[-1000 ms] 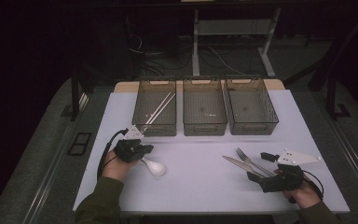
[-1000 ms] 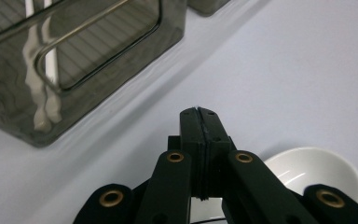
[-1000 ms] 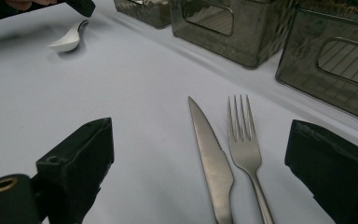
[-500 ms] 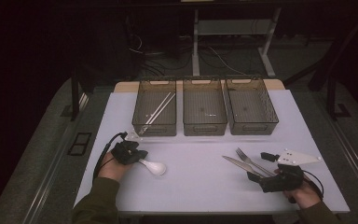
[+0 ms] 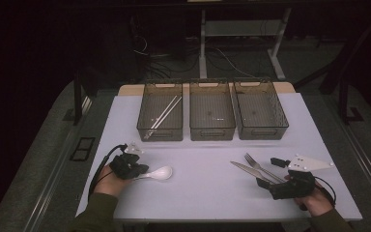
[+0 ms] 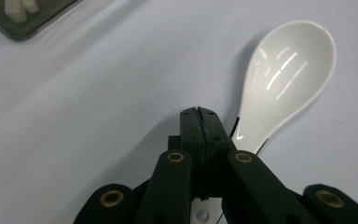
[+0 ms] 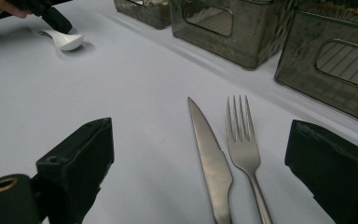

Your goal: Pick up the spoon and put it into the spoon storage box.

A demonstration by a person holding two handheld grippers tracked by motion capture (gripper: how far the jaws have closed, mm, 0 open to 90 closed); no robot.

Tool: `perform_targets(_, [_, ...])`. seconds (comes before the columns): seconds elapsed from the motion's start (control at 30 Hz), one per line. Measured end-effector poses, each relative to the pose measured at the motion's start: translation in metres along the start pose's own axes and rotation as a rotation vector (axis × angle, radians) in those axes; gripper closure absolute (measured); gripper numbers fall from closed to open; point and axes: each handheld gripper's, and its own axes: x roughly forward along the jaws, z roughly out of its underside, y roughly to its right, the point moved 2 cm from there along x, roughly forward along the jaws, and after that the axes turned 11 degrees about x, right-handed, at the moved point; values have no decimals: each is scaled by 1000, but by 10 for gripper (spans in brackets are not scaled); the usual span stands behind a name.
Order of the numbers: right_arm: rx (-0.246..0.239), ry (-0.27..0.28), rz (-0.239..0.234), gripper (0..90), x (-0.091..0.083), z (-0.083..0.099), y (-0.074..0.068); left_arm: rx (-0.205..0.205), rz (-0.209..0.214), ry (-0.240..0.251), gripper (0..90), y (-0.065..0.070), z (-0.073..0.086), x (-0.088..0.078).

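A white ceramic spoon (image 5: 160,172) (image 6: 284,79) lies on the white table sheet (image 5: 203,198) at the near left, bowl pointing right. My left gripper (image 5: 138,171) (image 6: 199,113) hovers over its handle with the jaws pressed together; the handle runs underneath them, not between. At the near right a steel knife (image 5: 245,171) (image 7: 212,158) and fork (image 5: 258,166) (image 7: 243,140) lie side by side. My right gripper (image 5: 269,174) (image 7: 200,135) stands open just behind their handles, with both pieces in the gap and untouched.
Three dark see-through bins stand in a row at the back: the left bin (image 5: 147,129) holds pale chopsticks (image 5: 165,112), then the middle bin (image 5: 211,131) and the right bin (image 5: 262,130). The far-off left gripper (image 7: 56,18) and spoon (image 7: 67,41) appear in the right gripper view.
My left gripper has drifted slightly toward the near edge, settling lower along the spoon's handle. The spoon, knife, fork and right gripper have stayed put.
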Motion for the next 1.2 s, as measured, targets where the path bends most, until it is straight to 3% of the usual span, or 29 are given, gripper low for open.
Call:
perform_targets(0.07, [0,0,-1,80,0,0,-1,-1,-1,4,892,-1,1,-1])
perform_targets(0.17, [0,-3,1,80,0,0,-1,7,-19,61,890,-3,-2,-6])
perform_targets(0.33, [4,-5,1,80,0,0,-1,-3,-11,181,715,2,-11,-14])
perform_targets(0.53, [-2,-7,-1,80,1,0,-1,31,59,279,530,15,-24,-11])
perform_targets(0.63, [1,-6,1,80,1,1,-1,56,79,276,470,21,-29,-6])
perform_targets(0.8, [1,-5,0,80,1,1,-1,74,88,248,445,27,-32,2])
perform_targets(1.2, [5,-10,0,80,1,1,-1,80,89,202,418,23,-27,13])
